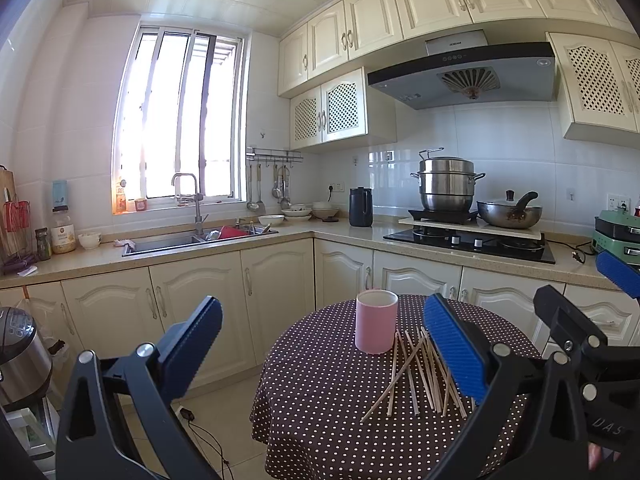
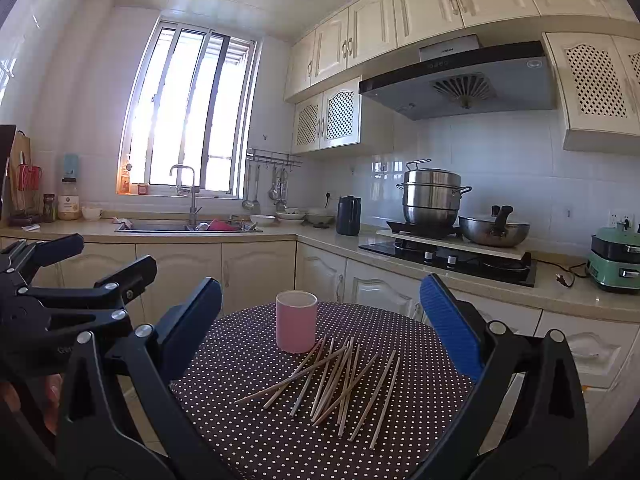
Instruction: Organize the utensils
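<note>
Both the left gripper (image 1: pixel 322 346) and right gripper (image 2: pixel 320 328) hang with jaws wide, empty. Chopsticks (image 2: pixel 340 384) lie scattered mid-frame on the worktop (image 2: pixel 248 420), just below the pink cup (image 2: pixel 296 322). Take one outlying stick, pinched near its middle.

A stacked steel steamer (image 2: pixel 432 196) and a wok (image 2: pixel 494 231) sit on the stove (black kettle (image 2: pixel 348 215) nearby).

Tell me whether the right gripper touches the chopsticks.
Apart. In the right wrist view the right gripper has its jaws spread wide, clear of the chopsticks on the table.
</note>
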`<action>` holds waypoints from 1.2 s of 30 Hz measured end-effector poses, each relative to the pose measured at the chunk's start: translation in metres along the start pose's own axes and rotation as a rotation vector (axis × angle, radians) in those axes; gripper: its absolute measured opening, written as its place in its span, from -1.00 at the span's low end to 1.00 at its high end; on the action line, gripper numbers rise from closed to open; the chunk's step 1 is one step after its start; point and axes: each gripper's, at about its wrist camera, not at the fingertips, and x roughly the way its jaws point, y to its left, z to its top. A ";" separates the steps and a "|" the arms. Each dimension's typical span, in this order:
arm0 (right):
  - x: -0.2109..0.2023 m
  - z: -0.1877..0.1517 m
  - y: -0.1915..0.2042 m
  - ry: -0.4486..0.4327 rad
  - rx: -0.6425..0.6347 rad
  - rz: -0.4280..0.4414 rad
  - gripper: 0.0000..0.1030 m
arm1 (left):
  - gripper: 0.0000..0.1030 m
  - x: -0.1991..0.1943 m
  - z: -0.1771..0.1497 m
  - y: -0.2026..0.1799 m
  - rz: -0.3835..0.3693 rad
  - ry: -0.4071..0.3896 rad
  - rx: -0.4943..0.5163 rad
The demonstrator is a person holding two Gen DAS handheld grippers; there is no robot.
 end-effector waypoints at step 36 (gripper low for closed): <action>0.004 -0.009 0.002 0.008 0.018 0.005 0.88 | 0.92 0.001 0.000 0.005 0.007 0.006 -0.007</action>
